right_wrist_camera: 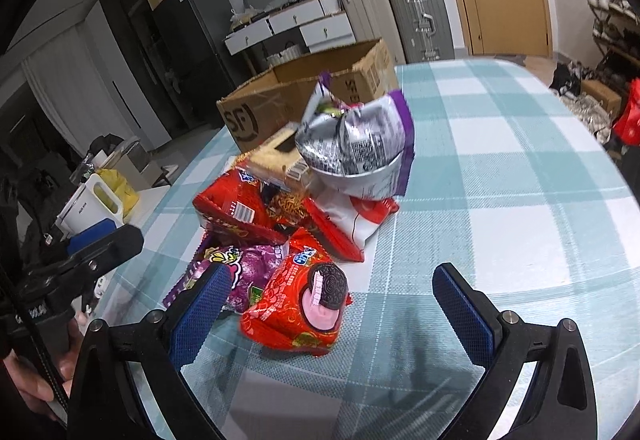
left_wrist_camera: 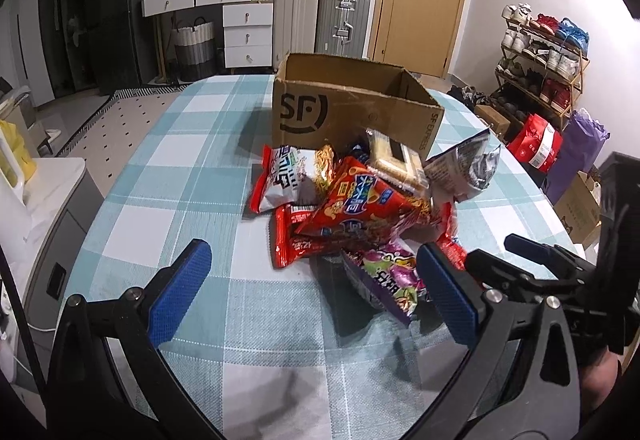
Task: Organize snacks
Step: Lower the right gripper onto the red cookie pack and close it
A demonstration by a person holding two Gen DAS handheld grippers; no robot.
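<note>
Both grippers are hovering low over the table (left_wrist_camera: 168,144) with nothing between their pads: the left gripper (left_wrist_camera: 316,292) is standing wide open, its right pad just beside the purple bag (left_wrist_camera: 384,276), and the right gripper (right_wrist_camera: 332,308) is also gaping wide, its jaws straddling the red Oreo pack (right_wrist_camera: 304,304) without yet touching it. The snacks are lying in a loose heap near the middle of the table, and the open box (left_wrist_camera: 352,100) is sitting just behind the heap, toward the far edge, its mouth facing up. The step in hand is probably picking the nearest pack to carry to the box. The Oreo pack is lying apart from the tangle at the near side of the heap, so it is the cleanest first take. It is puffy and slick, so the right gripper should be coming down square over its middle, closing on the flat faces rather than a crimped end, and squeezing only until the film stops yielding, since biscuits inside may crack. The left pad is crowding the purple bag, which is overlapping the red packs (left_wrist_camera: 320,236); dragging it could be pulling the heap along, so lifting straight up is safer. The two grippers are working close together, so one should be waiting while the other moves.
</note>
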